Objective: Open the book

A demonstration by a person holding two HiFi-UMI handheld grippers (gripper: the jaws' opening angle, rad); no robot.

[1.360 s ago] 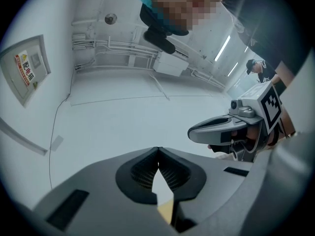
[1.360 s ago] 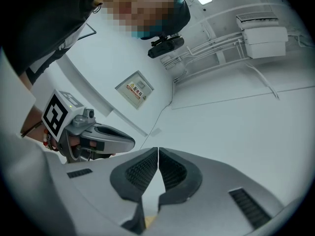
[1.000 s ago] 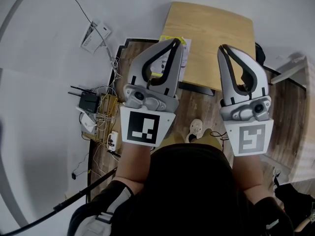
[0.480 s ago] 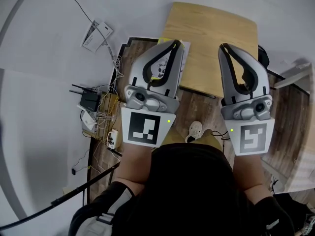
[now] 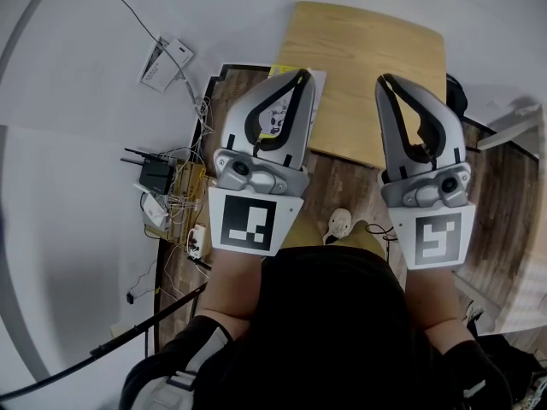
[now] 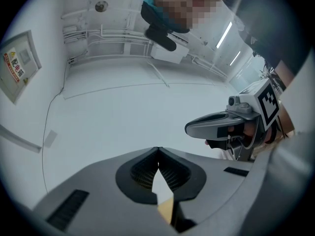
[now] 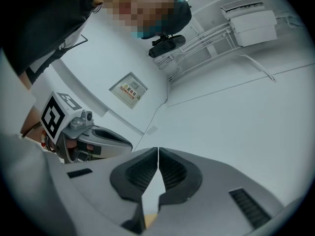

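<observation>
- Wooden counter (image 5: 376,75), head view only: the book (image 5: 318,88) lies at its left edge, partly behind the left tool (image 5: 300,75).
- Left gripper view: jaws pressed together, nothing between them; pale wall (image 6: 123,112) beyond, no book.
- Right gripper view: right tool (image 7: 157,154) likewise closed and empty.

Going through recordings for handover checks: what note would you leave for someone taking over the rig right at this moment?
Left hand-held gripper: shut, empty, held in the air, touching nothing.
Right hand-held gripper: shut, empty, also held in the air.
Book: lies flat at the left edge of the wooden table. In the head view the left hand-held gripper covers most of it, so I cannot tell whether it is closed.
Done: nothing visible; neither hand-held gripper is on the book.
Left: bring a hand-held gripper down to the book, catch the cover edge and open it, probably steadying the book with the other.
</observation>
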